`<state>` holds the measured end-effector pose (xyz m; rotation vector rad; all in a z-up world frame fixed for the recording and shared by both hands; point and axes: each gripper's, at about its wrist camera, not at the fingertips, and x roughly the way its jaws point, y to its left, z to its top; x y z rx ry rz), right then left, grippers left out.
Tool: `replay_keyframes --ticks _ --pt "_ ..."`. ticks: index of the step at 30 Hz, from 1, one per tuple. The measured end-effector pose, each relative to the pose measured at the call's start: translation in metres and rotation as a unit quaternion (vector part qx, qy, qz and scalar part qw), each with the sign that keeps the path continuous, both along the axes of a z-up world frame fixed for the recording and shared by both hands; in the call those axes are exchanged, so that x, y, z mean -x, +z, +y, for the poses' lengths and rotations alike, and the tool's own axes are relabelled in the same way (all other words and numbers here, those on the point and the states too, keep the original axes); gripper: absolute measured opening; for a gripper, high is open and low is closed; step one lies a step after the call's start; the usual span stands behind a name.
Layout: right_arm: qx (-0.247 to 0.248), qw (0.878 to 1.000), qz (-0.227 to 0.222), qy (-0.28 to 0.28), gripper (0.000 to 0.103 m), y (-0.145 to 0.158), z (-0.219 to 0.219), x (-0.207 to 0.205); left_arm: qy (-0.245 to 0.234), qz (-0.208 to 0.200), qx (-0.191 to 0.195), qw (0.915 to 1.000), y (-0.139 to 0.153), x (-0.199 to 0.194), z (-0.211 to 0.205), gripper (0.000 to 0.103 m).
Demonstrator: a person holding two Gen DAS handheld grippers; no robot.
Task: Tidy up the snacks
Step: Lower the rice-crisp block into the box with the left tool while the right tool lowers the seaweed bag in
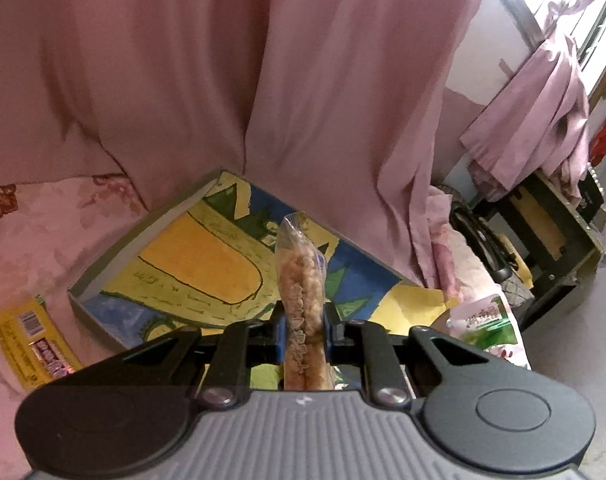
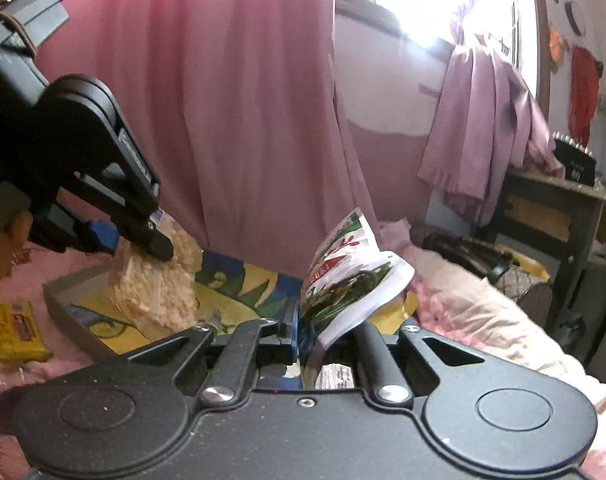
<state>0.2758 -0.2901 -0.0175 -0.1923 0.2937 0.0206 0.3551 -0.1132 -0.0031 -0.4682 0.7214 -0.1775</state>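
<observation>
My left gripper is shut on a clear packet of beige puffed snack, held above a shallow box whose floor bears a yellow, blue and green drawing. In the right wrist view the same left gripper grips that packet over the box. My right gripper is shut on a white and green snack bag, which sticks up over the box's right end. That bag shows at the right of the left wrist view. A yellow snack bar lies on the bedspread left of the box.
The box rests on a pink flowered bedspread. Pink curtains hang close behind it. To the right stand a dark wooden stand and a dark bag, with lilac cloth draped near a bright window.
</observation>
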Motion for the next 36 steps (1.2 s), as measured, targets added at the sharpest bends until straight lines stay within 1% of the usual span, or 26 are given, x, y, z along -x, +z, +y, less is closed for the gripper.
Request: replay_keyframes --ticks 3,8,14,22,25,27,31,33,35,36 --pt "-0.001 1.000 0.010 0.005 0.008 -0.008 -0.001 -0.011 0.003 0.006 0.010 0.9999 -0.012 -0.007 0.002 0.019" --pt "0.000 1.000 0.025 0.014 0.008 -0.020 0.003 -0.024 0.022 0.019 0.040 0.9988 -0.031 -0.009 0.013 0.020" --pt "0.000 0.999 0.044 0.024 0.008 -0.027 0.010 -0.027 0.044 0.028 0.063 0.9966 -0.039 -0.010 0.023 0.021" --pt "0.005 0.998 0.059 0.026 0.008 -0.032 0.012 -0.030 0.056 0.037 0.056 0.9962 -0.043 -0.011 0.024 0.024" --pt "0.011 0.998 0.058 0.026 0.008 -0.033 0.014 -0.029 0.061 0.044 0.050 0.9959 -0.044 -0.011 0.024 0.027" --pt "0.015 0.998 0.059 0.027 0.013 -0.032 0.015 -0.030 0.066 0.047 0.046 0.9956 -0.045 -0.010 0.025 0.029" --pt "0.018 0.998 0.062 0.029 0.019 -0.033 0.016 -0.029 0.069 0.052 0.033 0.9957 -0.044 -0.009 0.024 0.041" --pt "0.019 0.997 0.063 0.031 0.022 -0.033 0.018 -0.029 0.068 0.050 0.021 0.9962 -0.043 -0.008 0.024 0.048" --pt "0.018 0.997 0.064 0.034 0.025 -0.033 0.019 -0.028 0.069 0.045 0.010 0.9966 -0.041 -0.007 0.023 0.056" --pt "0.018 0.997 0.065 0.036 0.028 -0.033 0.020 -0.028 0.068 0.044 0.008 0.9967 -0.040 -0.006 0.024 0.058"
